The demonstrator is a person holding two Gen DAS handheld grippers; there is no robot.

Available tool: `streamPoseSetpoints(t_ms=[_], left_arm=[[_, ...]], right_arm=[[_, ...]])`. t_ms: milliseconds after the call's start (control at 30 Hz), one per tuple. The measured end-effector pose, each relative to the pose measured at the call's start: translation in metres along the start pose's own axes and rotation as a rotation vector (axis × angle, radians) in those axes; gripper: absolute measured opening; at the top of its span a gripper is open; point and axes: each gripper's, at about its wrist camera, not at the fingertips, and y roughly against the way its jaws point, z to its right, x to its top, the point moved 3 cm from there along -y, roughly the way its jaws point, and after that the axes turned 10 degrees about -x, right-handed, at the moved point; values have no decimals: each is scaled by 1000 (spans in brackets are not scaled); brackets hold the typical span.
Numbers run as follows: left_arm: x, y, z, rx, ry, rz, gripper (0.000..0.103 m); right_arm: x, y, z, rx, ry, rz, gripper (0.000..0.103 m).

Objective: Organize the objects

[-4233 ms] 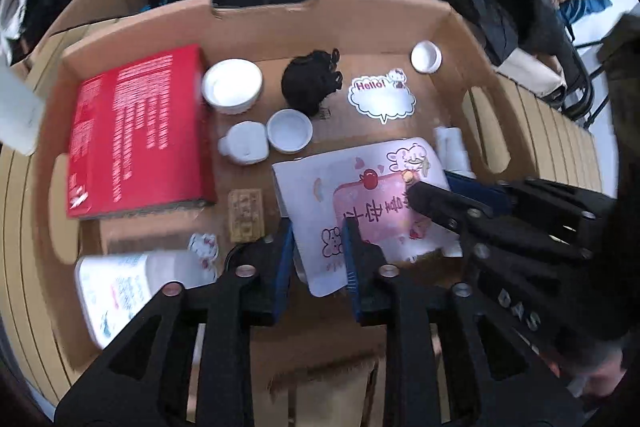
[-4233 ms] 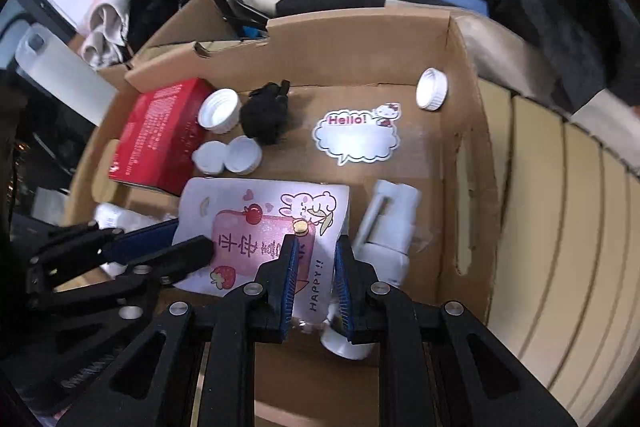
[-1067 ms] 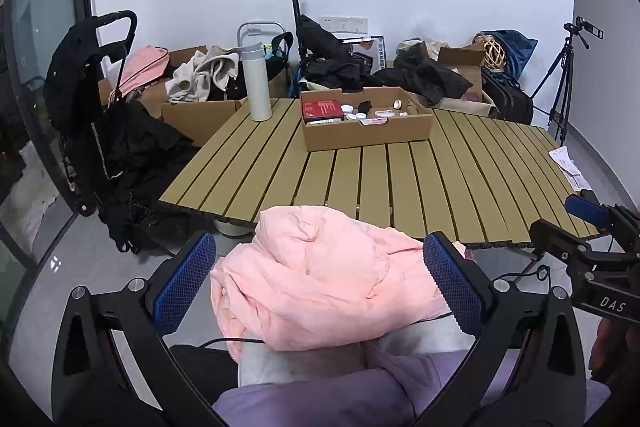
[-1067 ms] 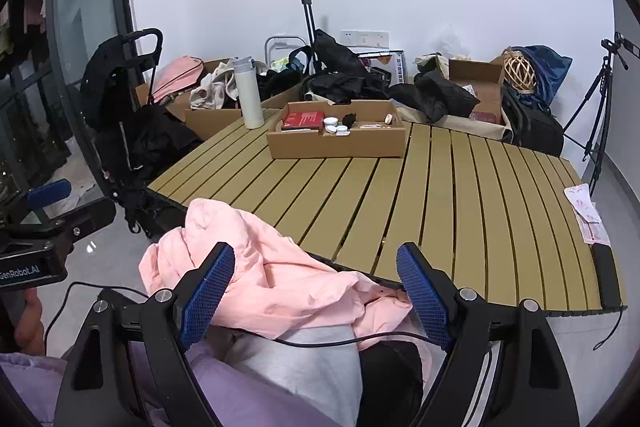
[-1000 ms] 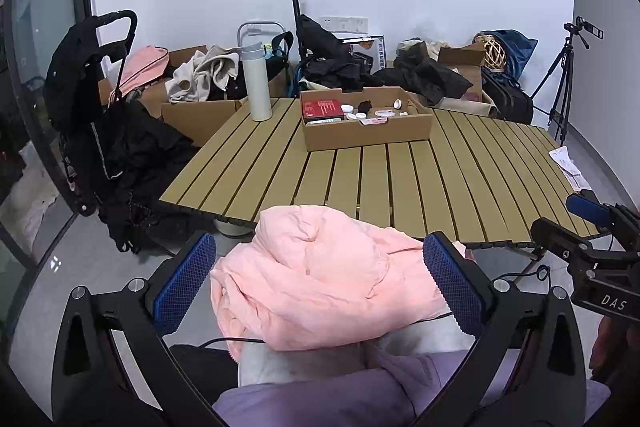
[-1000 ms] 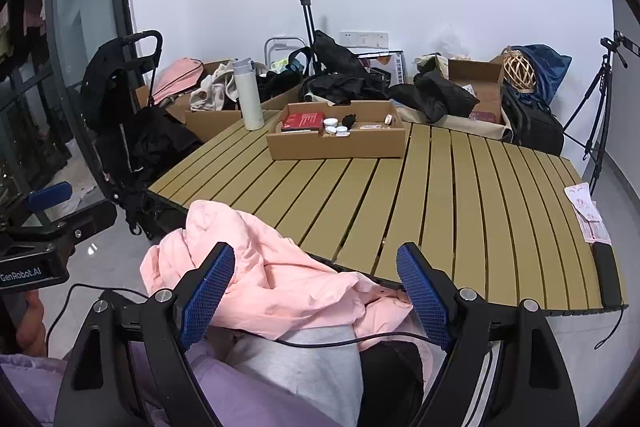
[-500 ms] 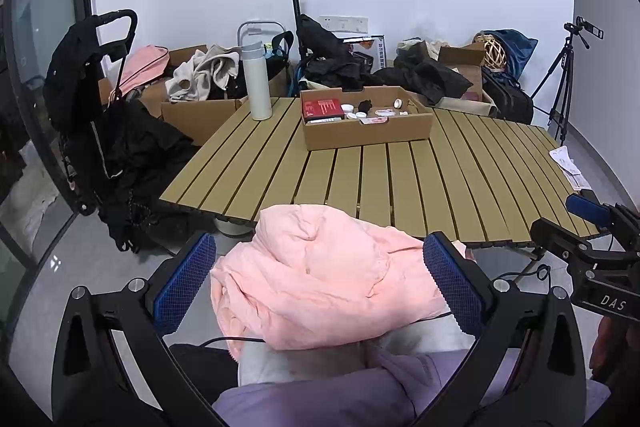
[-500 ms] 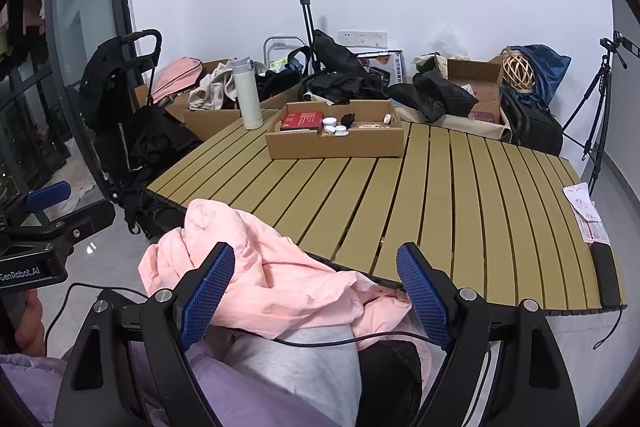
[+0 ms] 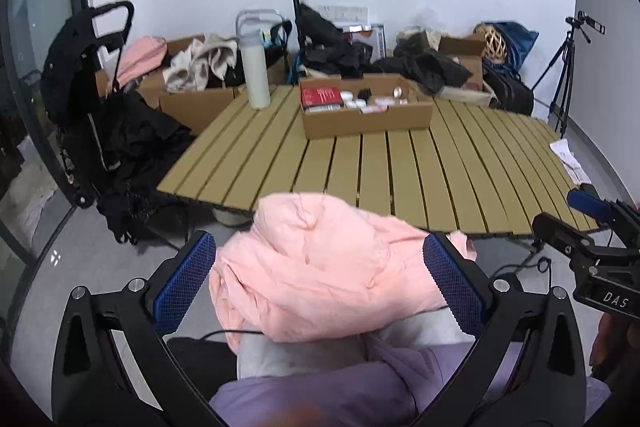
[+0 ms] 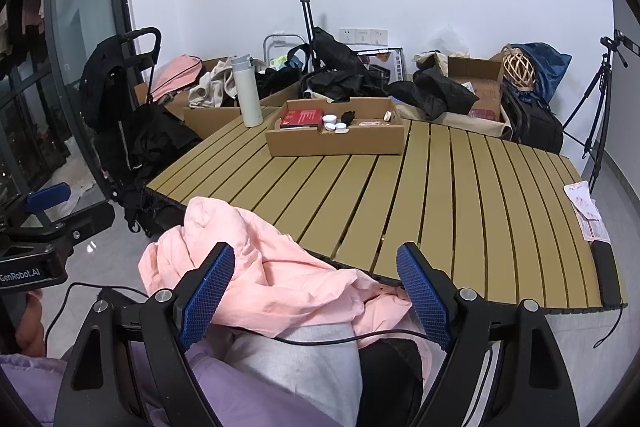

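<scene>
A shallow cardboard box [image 9: 366, 117] [image 10: 336, 143] stands at the far side of the slatted wooden table [image 9: 400, 171] [image 10: 440, 195]. It holds a red box [image 9: 321, 96] [image 10: 301, 117], white caps [image 10: 331, 122], a black item [image 10: 348, 115] and other small things. My left gripper [image 9: 320, 279] is wide open and empty, held low over a pink jacket [image 9: 320, 267] on the person's lap, well back from the table. My right gripper [image 10: 316, 291] is also wide open and empty over the same jacket [image 10: 256, 267].
A white flask [image 9: 254, 69] [image 10: 245, 91] stands on the table's far left corner. Cardboard boxes of clothes, a black stroller [image 9: 92, 95], bags and a tripod [image 10: 600, 99] surround the table. Papers [image 10: 586, 211] and a black item [image 10: 608, 275] lie at the right edge.
Since 4.2 s ago both grippers pulled back from inside the box to the lap and opened wide. Over the last second nothing has visibly moved.
</scene>
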Motion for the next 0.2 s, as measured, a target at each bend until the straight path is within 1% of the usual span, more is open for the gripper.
streamPoseSetpoints(t_ms=[133,200], left_arm=[[-3,-9,1,0,-3,-34,103],[-4,-11,3,-25,-18,-30,103]], right_arm=[[-2,-5,-1,7,-2,-19,86],[-4,-11,-1,2,-1,-37,86]])
